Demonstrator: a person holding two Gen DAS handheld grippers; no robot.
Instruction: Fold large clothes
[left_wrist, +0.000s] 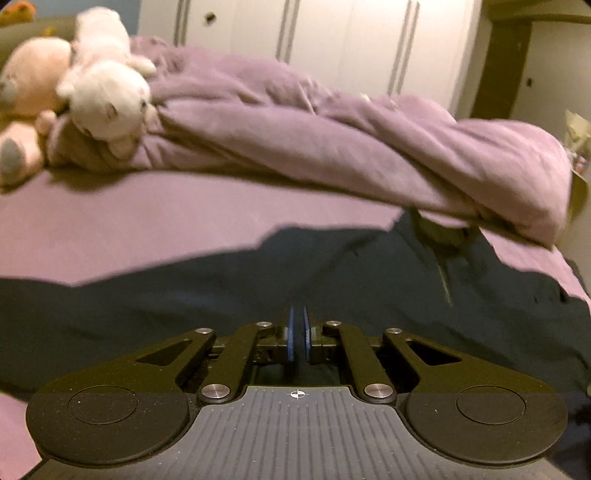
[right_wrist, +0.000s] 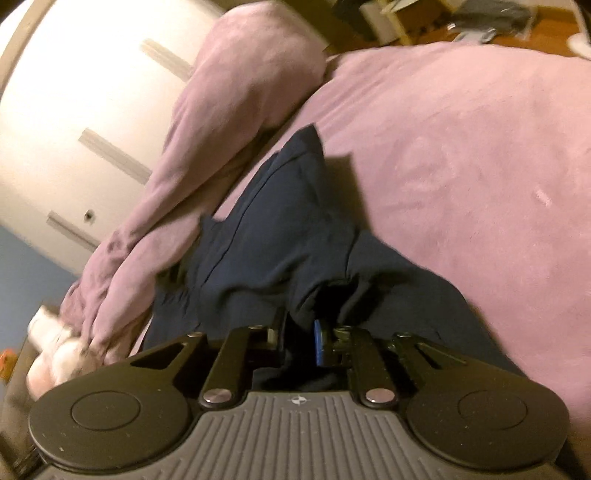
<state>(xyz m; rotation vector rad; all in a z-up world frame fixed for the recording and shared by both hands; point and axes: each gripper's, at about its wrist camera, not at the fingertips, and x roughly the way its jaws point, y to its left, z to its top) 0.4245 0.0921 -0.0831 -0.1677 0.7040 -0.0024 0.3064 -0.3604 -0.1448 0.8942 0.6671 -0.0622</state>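
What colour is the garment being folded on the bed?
Dark navy blue garment, plain, with no pattern; the right wrist view shows it best.

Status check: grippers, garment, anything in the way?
Left gripper shut, nothing between pads. Right gripper shut on navy garment, fabric bunched. Duvet heaped along garment's far edge.

The garment (left_wrist: 258, 280) is plain dark navy. The bed (left_wrist: 110, 221) has a lilac sheet, and the rumpled duvet (left_wrist: 332, 133) along its far edge is the same lilac. One soft toy (left_wrist: 107, 92) is white, the other (left_wrist: 26, 96) pale pink with grey patches. The wardrobe (left_wrist: 332, 37) is white with grey handles. Both tools (left_wrist: 297, 338) (right_wrist: 301, 341) are black with blue pads (left_wrist: 291, 336).
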